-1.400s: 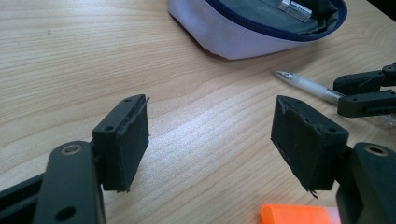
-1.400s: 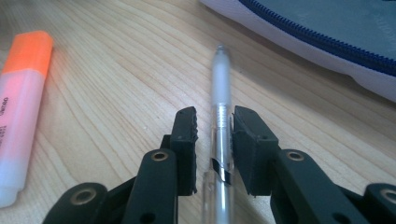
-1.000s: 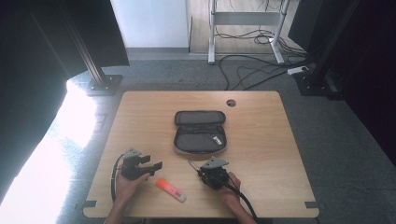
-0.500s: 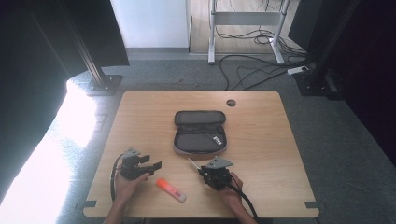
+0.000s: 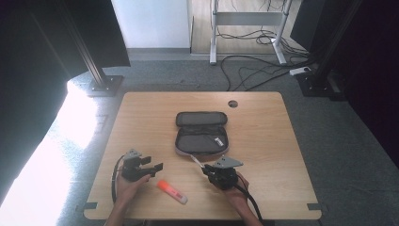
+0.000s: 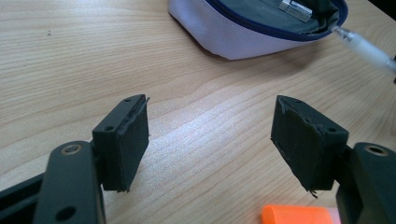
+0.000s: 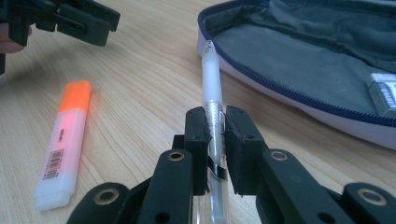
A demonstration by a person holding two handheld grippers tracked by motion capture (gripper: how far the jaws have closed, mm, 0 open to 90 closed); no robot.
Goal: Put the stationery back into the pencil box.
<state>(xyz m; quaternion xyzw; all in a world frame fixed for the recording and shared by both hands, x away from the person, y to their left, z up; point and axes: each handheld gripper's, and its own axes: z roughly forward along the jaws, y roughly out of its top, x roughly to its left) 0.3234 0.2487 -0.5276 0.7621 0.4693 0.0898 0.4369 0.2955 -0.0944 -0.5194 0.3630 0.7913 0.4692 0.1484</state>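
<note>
Pen [image 7: 212, 93] sits clamped in my right gripper [image 7: 215, 126] fingers, tip at the open pencil case [image 5: 201, 139] near rim, not yet inside. Left gripper [image 6: 212, 140] fingers gape empty; orange highlighter [image 5: 172, 191] waits on the surface.

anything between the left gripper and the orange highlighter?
No. The high view shows bare wooden table between the open left gripper and the orange highlighter with a white body.
</note>
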